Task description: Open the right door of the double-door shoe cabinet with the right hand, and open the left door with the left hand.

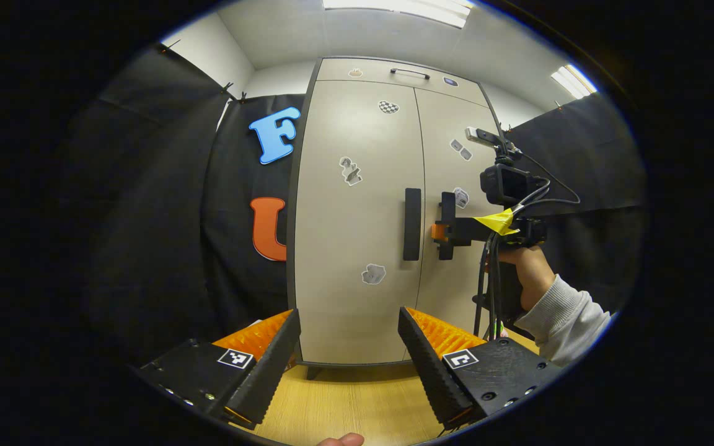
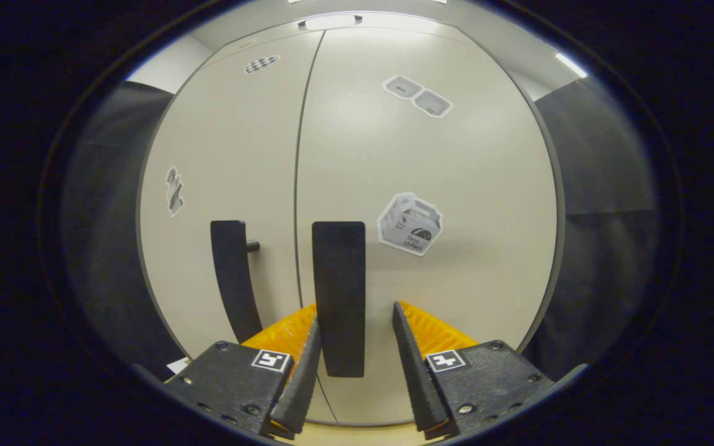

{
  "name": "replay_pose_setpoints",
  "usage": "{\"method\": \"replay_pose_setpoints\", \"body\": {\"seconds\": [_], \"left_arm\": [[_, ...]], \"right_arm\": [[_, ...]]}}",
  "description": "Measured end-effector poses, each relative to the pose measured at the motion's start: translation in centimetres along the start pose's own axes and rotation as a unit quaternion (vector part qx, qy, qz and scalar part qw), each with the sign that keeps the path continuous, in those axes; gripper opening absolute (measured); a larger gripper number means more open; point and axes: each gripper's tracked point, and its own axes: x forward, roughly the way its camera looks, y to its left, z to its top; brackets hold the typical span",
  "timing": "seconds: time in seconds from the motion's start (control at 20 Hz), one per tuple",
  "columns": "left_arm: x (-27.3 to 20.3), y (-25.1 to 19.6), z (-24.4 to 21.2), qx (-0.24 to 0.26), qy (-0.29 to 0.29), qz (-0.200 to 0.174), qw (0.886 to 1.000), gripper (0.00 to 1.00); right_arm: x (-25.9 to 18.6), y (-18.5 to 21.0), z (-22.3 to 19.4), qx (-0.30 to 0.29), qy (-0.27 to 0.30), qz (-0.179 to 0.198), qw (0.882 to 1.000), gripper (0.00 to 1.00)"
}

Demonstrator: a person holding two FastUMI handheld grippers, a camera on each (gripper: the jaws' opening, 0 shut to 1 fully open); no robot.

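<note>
Shoe cabinet is seen standing upright on the wooden bench at the centre of the left gripper view, with both doors shut and the seam between them running top to bottom. Left door carries a dark vertical handle near its inner edge, at about 3 o'clock of the door's centre. Right door carries its own dark handle, just right of the seam in the right gripper view.

Right claw is held open, its fingers set to either side of the lower part of the right door's handle; the left finger appears very close to the handle's edge, the right finger stands apart from it (contact cannot be confirmed). In the left gripper view this claw is seen at 3 o'clock of the left door's handle, held by a hand in a light sleeve, with cables hanging beneath it.

Left claw is open and grips nothing; it is held back from the cabinet, above the bench, at roughly 6 o'clock of the left door.

Several stickers are noted on both doors. A fingertip shows at the bottom edge of the left gripper view.
</note>
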Motion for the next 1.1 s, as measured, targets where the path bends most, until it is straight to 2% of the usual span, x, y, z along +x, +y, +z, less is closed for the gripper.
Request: {"method": "replay_pose_setpoints", "body": {"seconds": [0.05, 0.1, 0.15, 0.2, 0.3, 0.4, 0.65, 1.1], "left_arm": [[0.0, -0.1, 0.0, 0.001, 0.0, -0.001, 1.0, 0.95], [0.0, 0.0, 0.0, 0.002, 0.0, -0.001, 1.0, 0.95], [0.0, 0.1, 0.1, 0.003, -0.001, 0.001, 1.0, 0.95], [0.0, 0.2, 0.2, 0.003, -0.002, 0.002, 1.0, 0.95], [0.2, 0.1, 0.2, 0.001, -0.002, 0.004, 1.0, 0.95], [0.3, 0.0, 0.0, 0.0, 0.001, 0.002, 1.0, 0.95], [0.0, 0.0, 0.0, -0.004, 0.002, 0.002, 1.0, 0.95], [-0.4, -1.8, 0.3, -0.004, -0.002, -0.009, 1.0, 0.95]], "right_arm": [[0.0, 0.5, 0.1, -0.004, -0.004, 0.004, 1.0, 0.58], [0.2, 0.5, 0.1, -0.014, -0.008, -0.001, 1.0, 0.41], [0.0, 0.4, 0.1, -0.023, -0.014, 0.001, 1.0, 0.32], [0.0, 0.3, 0.3, -0.008, -0.024, 0.004, 1.0, 0.27], [0.1, 0.5, 0.4, 0.022, -0.035, 0.006, 0.999, 0.1], [0.2, 0.4, 0.3, 0.003, -0.038, 0.004, 0.999, 0.08], [-0.3, 0.5, 0.2, 0.009, -0.029, 0.021, 0.999, 0.08], [-2.0, -0.4, 0.0, 0.018, -0.012, 0.082, 0.996, 0.07]]}}
